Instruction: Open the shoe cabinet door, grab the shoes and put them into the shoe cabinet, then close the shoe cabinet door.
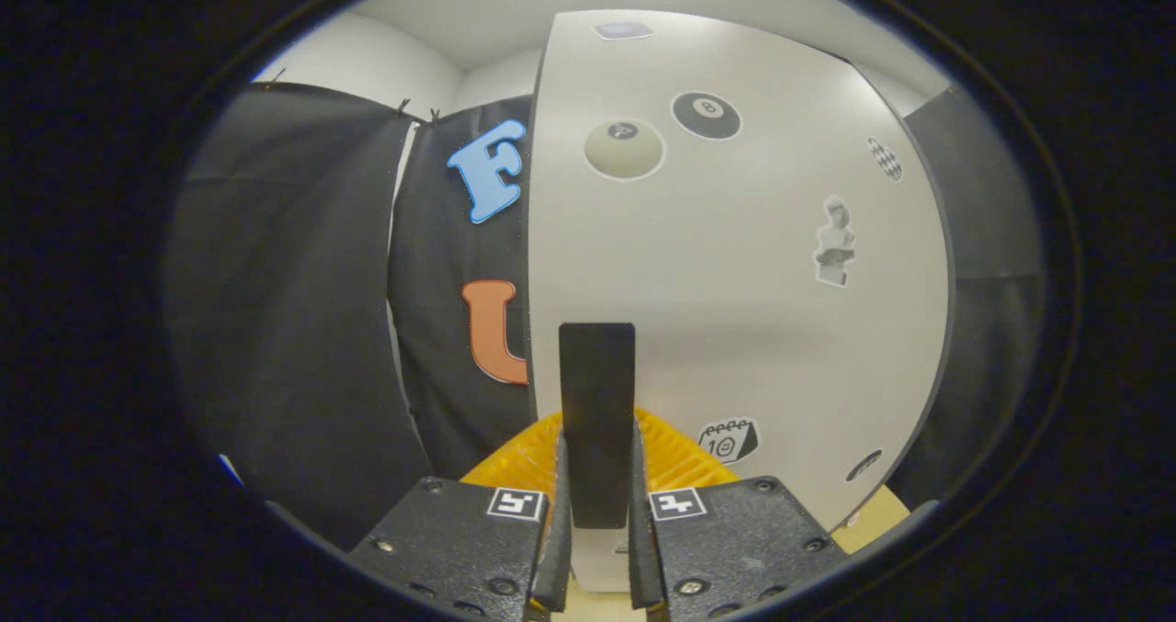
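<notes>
So the tool [597, 521] has both fingers clamped on the black handle [597, 420] sticking off the white shoe cabinet door [735, 282], with stickers [706, 115] scattered up above that handle.

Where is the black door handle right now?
In the gripper view, the black handle stands upright on the white cabinet door near its left edge, clamped between the tongs, just left of a calendar sticker.

Black cloth wall [303, 310] hung on both sides, pale plain wall [367, 62] and ceiling above.
</notes>
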Available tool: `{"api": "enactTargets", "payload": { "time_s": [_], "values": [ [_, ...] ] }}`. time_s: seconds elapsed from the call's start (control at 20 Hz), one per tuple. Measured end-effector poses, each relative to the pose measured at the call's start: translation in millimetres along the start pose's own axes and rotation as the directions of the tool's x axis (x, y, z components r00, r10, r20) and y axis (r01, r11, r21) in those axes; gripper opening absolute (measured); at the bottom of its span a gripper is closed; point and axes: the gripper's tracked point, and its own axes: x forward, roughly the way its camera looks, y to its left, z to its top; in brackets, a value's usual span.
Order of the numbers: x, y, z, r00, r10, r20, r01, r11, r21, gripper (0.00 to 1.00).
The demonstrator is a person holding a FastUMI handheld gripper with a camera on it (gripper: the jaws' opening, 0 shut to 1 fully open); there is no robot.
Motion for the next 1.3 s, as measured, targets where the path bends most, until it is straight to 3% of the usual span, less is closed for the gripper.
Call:
{"api": "enactTargets", "payload": {
  "time_s": [0.7,1.3],
  "values": [
    [-66.8,-9.1,-3.4,0.978,0.198,-0.061,-0.197,0.98,0.023,0.28],
    [-121.2,-43.1,-2.9,0.964,0.261,-0.045,-0.259,0.965,0.035,0.28]
  ]
}}
